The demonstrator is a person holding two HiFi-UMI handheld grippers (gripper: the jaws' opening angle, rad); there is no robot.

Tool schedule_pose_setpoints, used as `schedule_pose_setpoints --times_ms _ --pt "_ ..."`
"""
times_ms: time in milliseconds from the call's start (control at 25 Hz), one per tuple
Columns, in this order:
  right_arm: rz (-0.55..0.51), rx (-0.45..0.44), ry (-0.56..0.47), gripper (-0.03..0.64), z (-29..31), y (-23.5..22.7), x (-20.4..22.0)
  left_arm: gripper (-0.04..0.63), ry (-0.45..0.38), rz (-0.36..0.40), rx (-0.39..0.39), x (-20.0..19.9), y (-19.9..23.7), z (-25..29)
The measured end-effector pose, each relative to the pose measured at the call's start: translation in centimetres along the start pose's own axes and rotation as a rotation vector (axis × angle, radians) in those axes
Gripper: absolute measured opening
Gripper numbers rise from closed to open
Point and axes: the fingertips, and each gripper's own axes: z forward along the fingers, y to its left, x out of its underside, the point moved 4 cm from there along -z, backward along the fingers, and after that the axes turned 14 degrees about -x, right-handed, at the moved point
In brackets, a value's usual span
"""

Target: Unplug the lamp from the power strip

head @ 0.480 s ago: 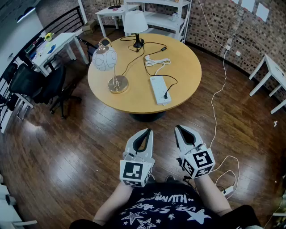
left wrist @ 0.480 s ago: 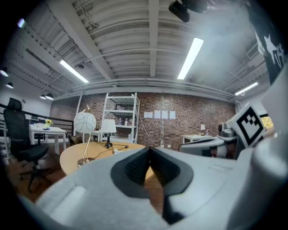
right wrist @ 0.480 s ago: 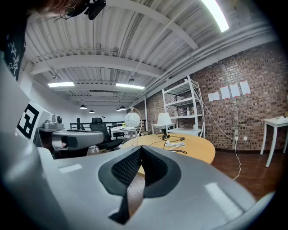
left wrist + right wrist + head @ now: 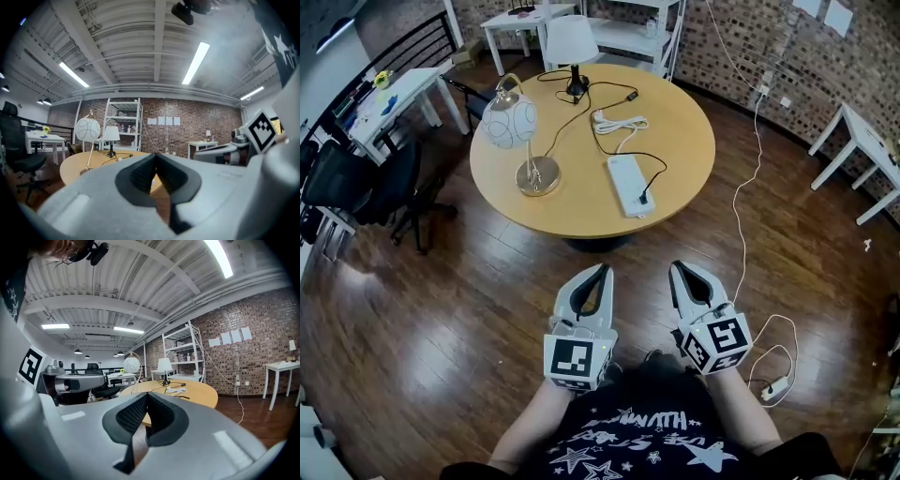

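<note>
A white power strip [image 4: 626,185] lies on the round wooden table [image 4: 684,150], with a black plug [image 4: 645,197] in its near end. The plug's black cord runs back to a small lamp [image 4: 571,45] with a white shade at the table's far edge. My left gripper [image 4: 602,270] and right gripper [image 4: 677,268] hang side by side over the floor, short of the table, both shut and empty. In the left gripper view the lamp [image 4: 111,134] shows far ahead beyond the shut left gripper [image 4: 156,154]. The right gripper view shows the right gripper [image 4: 146,394] shut too.
A globe lamp [image 4: 508,122] on a brass base stands at the table's left, and a coiled white cord [image 4: 619,124] lies behind the strip. A white cable [image 4: 748,202] trails over the floor at right to a small plug block [image 4: 773,386]. Black office chair [image 4: 366,183] at left.
The head view has shifted a little, so the table sits slightly further left and up. Both grippers keep the same shut pose in front of me.
</note>
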Motion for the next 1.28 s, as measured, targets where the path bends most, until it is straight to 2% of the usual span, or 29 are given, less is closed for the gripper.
schedule_pose_setpoints --times_ms 240,440,680,1280 --pt "0.003 0.011 0.006 0.009 0.8 -1.0 0.1 0.003 0.034 -0.012 -0.002 0.8 0.5 0.4" --pt "0.008 0.009 0.009 0.008 2.8 -2.9 0.6 0.003 0.032 -0.004 -0.038 1.1 1.6 2.0" --pt "0.016 -0.018 0.043 0.008 6.1 -6.4 2.1 0.003 0.052 -0.014 -0.116 2.6 2.9 5.9" --pt "0.026 -0.092 0.094 0.009 11.9 -16.6 2.6 0.003 0.091 0.007 -0.162 4.2 1.0 17.3"
